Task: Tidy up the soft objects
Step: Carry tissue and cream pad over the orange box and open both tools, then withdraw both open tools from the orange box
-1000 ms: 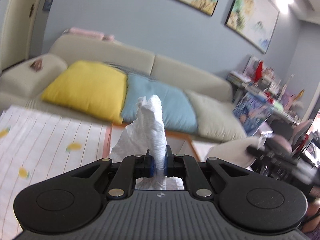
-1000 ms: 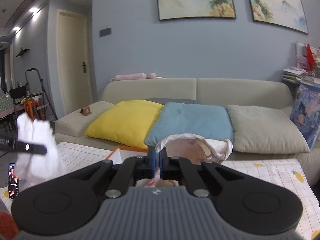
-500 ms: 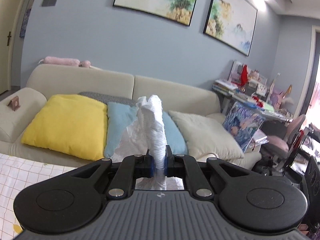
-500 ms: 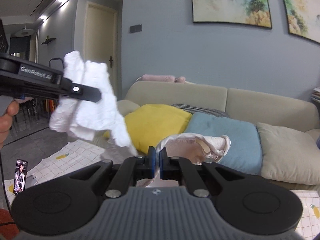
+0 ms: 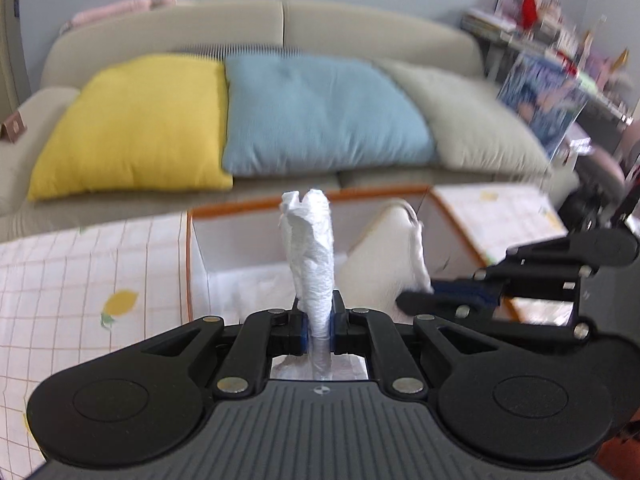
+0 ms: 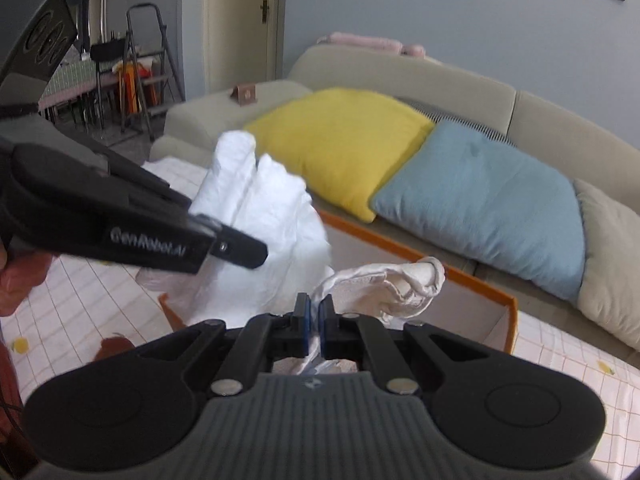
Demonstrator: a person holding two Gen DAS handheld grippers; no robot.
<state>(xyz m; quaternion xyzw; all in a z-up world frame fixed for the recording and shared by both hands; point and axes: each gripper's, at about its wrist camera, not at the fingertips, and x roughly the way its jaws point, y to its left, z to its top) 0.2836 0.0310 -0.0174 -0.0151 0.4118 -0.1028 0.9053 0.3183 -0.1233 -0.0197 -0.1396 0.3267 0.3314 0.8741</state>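
My left gripper (image 5: 318, 322) is clamped on a crumpled white cloth (image 5: 310, 252), held upright over the orange-rimmed box (image 5: 224, 210) on the checked surface (image 5: 92, 276). My right gripper (image 6: 315, 322) is pinched tight on a cream cloth (image 6: 394, 284), above the same box's right side.

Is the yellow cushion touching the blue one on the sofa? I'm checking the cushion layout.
Yes, the yellow cushion lies edge to edge against the blue cushion on the sofa.
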